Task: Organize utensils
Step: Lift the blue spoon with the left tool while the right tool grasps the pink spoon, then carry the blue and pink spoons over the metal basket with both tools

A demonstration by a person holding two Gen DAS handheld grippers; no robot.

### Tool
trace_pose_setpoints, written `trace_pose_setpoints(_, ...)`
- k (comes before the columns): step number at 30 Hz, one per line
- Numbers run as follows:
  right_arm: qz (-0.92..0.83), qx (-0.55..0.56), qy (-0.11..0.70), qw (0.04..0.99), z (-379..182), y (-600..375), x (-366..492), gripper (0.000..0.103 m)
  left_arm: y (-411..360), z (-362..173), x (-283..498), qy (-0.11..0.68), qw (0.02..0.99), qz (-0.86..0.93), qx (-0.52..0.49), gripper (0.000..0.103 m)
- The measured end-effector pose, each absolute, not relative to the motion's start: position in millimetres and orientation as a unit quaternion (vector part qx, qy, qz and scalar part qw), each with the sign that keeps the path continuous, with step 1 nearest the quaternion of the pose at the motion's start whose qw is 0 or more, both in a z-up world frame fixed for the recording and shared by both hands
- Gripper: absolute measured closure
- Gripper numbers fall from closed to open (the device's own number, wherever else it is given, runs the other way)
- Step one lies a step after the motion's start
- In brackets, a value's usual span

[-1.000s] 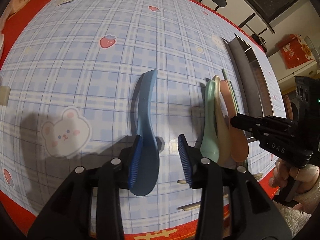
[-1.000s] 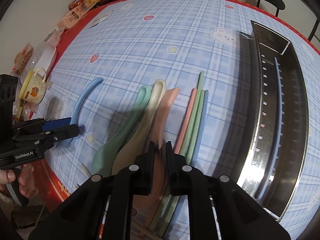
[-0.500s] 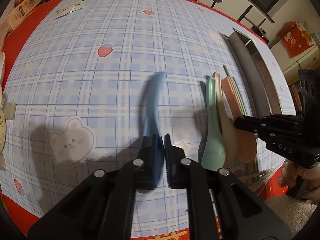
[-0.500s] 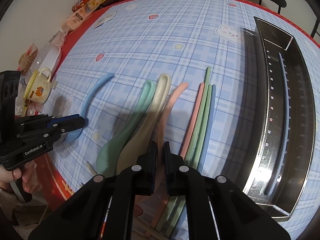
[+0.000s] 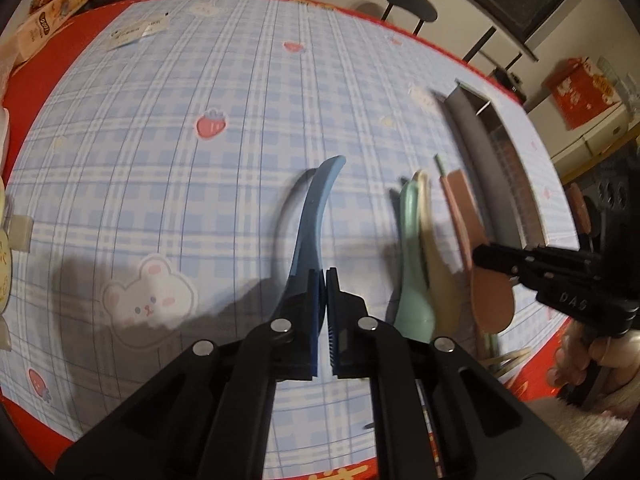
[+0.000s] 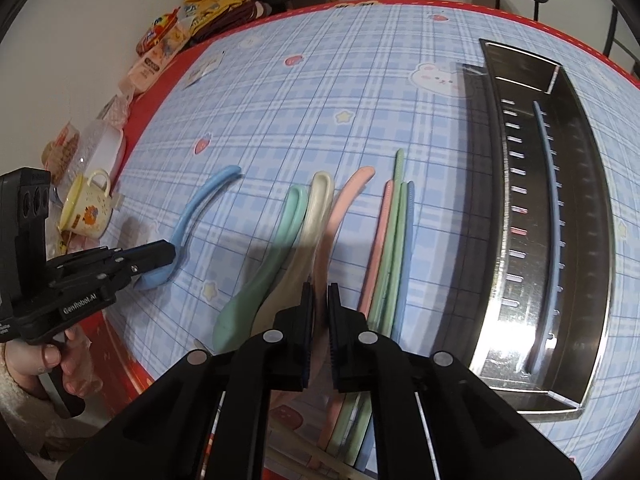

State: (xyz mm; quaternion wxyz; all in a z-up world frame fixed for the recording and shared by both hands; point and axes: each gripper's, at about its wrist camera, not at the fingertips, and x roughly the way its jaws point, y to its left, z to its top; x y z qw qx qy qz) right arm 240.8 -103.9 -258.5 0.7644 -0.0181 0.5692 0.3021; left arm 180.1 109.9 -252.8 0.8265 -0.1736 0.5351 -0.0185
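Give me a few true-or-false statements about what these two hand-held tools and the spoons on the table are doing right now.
1. The left tool is closed on the blue spoon. True.
2. The right tool grips the green spoon. False: it is closed on the pink spoon; the green spoon lies free.
3. The metal tray is empty. False: a blue chopstick lies in it.
4. Chopsticks lie beside the pink spoon. True.
5. A yellow mug stands at the table's edge. True.
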Motion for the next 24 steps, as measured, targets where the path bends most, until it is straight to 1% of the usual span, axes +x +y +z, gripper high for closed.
trace_pose_setpoints(10, 0.273, -0.002, 0.551, 0.789, -238.1, -125.5, 247.4, 0.095, 102.9, -222.6, 199.9, 0.507, 0.835, -0.059, -0.207, 0.095)
trace_pose_setpoints(17, 0.265, 0.0, 0.521, 0.812, -218.6, -171.2, 266.6, 0.095, 57.5, -200.5, 224.0, 0.498, 0.836, -0.087, -0.212, 0.095)
trace_pose_setpoints(24, 0.254, -0.024, 0.515, 0.818, -228.3, -217.5, 298.1, 0.095, 4.4, -190.2, 248.8, 0.493, 0.836, -0.086, -0.226, 0.095)
